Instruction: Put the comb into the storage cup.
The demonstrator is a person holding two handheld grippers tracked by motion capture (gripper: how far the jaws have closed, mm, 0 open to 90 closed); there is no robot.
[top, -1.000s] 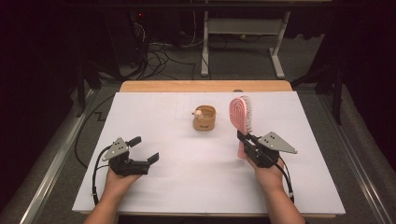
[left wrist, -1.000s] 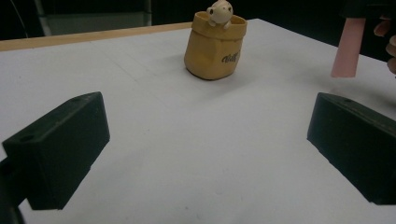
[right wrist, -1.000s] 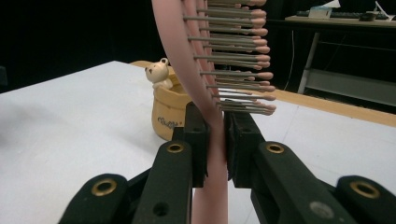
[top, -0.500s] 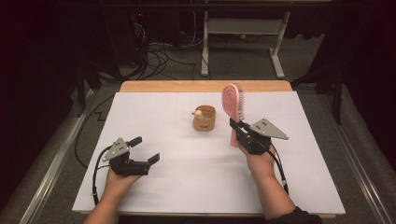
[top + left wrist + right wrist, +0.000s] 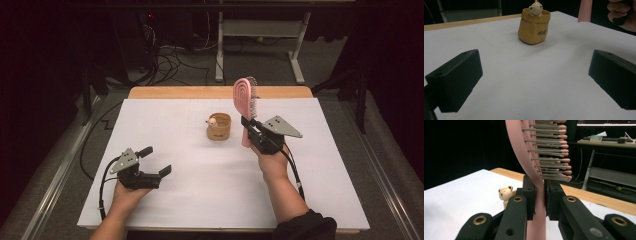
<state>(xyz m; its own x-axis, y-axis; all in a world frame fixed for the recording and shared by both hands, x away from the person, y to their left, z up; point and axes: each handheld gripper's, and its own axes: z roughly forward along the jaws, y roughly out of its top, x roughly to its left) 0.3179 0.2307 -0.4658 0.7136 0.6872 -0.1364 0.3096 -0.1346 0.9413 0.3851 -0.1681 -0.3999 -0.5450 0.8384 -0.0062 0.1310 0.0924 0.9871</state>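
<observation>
A pink hairbrush (image 5: 243, 100) stands upright in the air, bristles facing right, with my right gripper (image 5: 251, 128) shut on its handle just right of a small tan pot (image 5: 219, 127). The pot has a little bear figure (image 5: 213, 120) at its rim. In the right gripper view the jaws clamp the brush neck (image 5: 539, 192), and the bear (image 5: 505, 193) peeks out at the left. My left gripper (image 5: 156, 161) rests open near the table's front left; its view shows the pot (image 5: 534, 26) ahead and the brush handle's end (image 5: 584, 11) at top right.
A white sheet (image 5: 190, 200) covers the table, with a wooden strip (image 5: 175, 92) showing along the far edge. Beyond it stand a desk frame (image 5: 260, 35) and cables on the floor (image 5: 170, 57). A metal rail (image 5: 60, 175) runs along the left side.
My right gripper has carried the hairbrush forward and left, closer to the tan pot. The left gripper has stayed where it was.
</observation>
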